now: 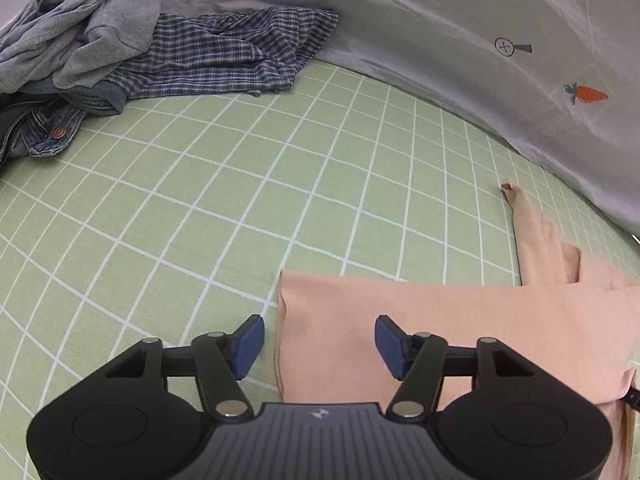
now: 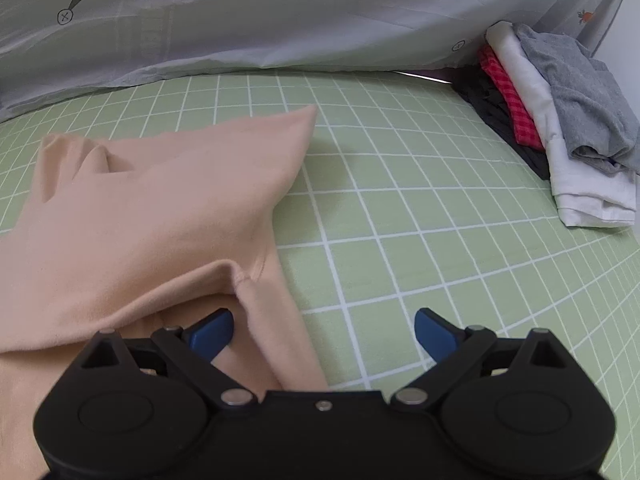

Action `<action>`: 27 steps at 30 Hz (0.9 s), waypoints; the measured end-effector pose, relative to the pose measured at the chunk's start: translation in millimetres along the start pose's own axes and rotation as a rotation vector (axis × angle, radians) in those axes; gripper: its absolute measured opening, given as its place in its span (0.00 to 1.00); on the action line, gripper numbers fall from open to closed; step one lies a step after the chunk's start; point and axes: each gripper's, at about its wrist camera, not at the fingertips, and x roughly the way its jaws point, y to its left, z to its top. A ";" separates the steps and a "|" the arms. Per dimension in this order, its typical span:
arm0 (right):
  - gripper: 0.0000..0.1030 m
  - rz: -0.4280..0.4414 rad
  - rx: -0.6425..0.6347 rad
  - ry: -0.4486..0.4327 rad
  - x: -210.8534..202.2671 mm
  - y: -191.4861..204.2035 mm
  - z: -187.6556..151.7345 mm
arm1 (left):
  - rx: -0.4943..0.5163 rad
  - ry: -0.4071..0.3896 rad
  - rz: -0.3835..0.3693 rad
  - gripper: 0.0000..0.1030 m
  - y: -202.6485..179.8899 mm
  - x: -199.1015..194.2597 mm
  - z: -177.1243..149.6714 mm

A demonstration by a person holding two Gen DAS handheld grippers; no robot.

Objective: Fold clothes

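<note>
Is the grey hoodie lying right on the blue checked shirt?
Touching. In the left wrist view, the crumpled grey hoodie overlaps the blue checked shirt with no green sheet between them.

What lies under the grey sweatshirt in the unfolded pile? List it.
Under the grey sweatshirt lie a blue plaid shirt and blue jeans, all on the green checked sheet. Anything beneath the sweatshirt's middle is covered.
</note>
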 end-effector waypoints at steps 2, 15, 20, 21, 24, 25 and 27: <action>0.95 -0.001 0.004 -0.006 2.3 -1.2 4.3 | 0.019 -0.008 0.008 0.69 -4.9 1.3 -1.9; 0.95 0.003 0.006 -0.017 6.4 -0.6 7.9 | 0.038 -0.048 0.021 0.39 -16.0 2.0 -8.2; 0.97 -0.033 -0.040 -0.028 9.9 5.8 7.6 | 0.011 -0.036 -0.043 0.06 -6.7 1.6 -2.8; 0.97 -0.039 -0.056 -0.033 10.6 7.4 7.9 | -0.001 -0.043 -0.046 0.05 -4.0 -0.4 -1.3; 0.97 -0.055 -0.060 -0.062 5.3 7.4 11.3 | -0.031 -0.097 -0.071 0.05 5.0 -16.3 7.0; 0.97 -0.059 -0.054 -0.082 1.3 6.8 12.5 | -0.044 -0.117 -0.082 0.05 7.9 -23.5 11.0; 0.97 -0.065 -0.039 -0.127 -8.3 5.7 15.1 | -0.075 -0.157 -0.104 0.06 13.5 -39.9 20.1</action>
